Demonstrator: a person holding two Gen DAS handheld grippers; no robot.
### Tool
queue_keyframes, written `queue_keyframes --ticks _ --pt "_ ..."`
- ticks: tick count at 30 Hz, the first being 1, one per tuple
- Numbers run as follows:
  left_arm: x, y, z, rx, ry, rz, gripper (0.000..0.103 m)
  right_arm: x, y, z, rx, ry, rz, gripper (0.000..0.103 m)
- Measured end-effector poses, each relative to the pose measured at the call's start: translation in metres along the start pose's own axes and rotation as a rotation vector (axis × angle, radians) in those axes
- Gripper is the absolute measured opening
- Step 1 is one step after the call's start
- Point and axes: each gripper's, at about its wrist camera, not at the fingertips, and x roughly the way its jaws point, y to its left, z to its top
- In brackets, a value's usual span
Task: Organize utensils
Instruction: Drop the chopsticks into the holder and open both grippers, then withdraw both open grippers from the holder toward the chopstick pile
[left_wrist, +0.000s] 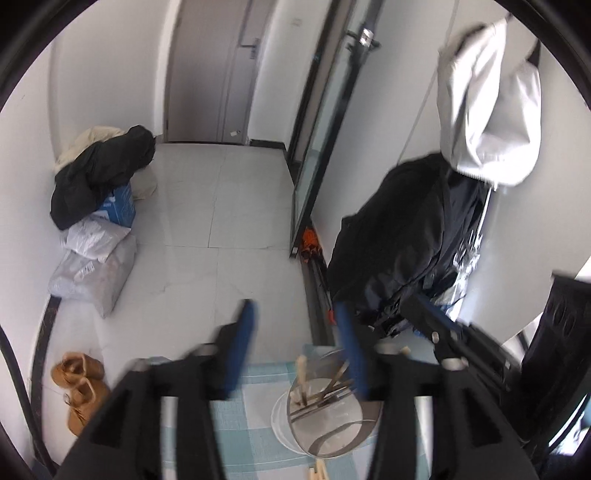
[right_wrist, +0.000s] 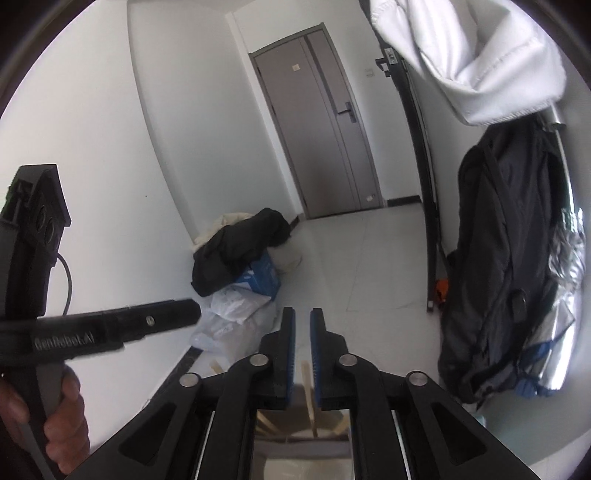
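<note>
While held above the worktop (left_wrist: 258, 406), left gripper (left_wrist: 295, 332) spread wide and empty; right gripper (right_wrist: 302, 332) pinched narrow, nothing seen between its fingers (right_wrist: 289, 339). Utensils (left_wrist: 325, 387) standing in a clear holder (left_wrist: 332, 424) near the worktop's edge, chopsticks (left_wrist: 303, 373) leaning among them. Risk judged: holder light and close to the edge, so easily tipped by a sideways knock. Thin sticks likely to slip or scatter if gripped off-centre.

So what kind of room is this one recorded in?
Probably a home entryway: a grey door, jackets hanging on the wall, shoes on the tiled floor. A utensil holder stands on a checked tablecloth.
</note>
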Motion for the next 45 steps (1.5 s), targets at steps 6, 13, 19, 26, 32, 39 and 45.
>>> queue_keyframes --ticks 6,13,19,26,32,39,45 --pt "-0.035 -0.004 -0.005 -0.010 -0.100 0.067 0.077 -0.045 -0.007 -0.012 0.065 -0.038 -0.011 0.042" --pt "-0.068 -0.025 -0.027 0.057 -0.168 0.154 0.088 -0.098 0.004 -0.022 0.048 -0.055 -0.028 0.070" --pt "-0.084 -0.036 -0.050 0.077 -0.191 0.188 0.089 -0.131 0.025 -0.032 -0.004 -0.091 -0.053 0.076" --pt "-0.098 -0.047 -0.075 0.105 -0.187 0.197 0.090 -0.168 0.039 -0.051 -0.035 -0.121 -0.098 0.088" --pt "-0.109 -0.049 -0.101 0.086 -0.209 0.179 0.091 -0.184 0.047 -0.080 -0.064 -0.112 -0.142 0.097" --pt "-0.109 -0.043 -0.130 0.069 -0.216 0.178 0.091 -0.187 0.046 -0.120 -0.059 -0.062 -0.201 0.097" --pt "-0.094 -0.034 -0.158 0.059 -0.185 0.178 0.091 -0.184 0.033 -0.150 0.000 -0.017 -0.243 0.097"
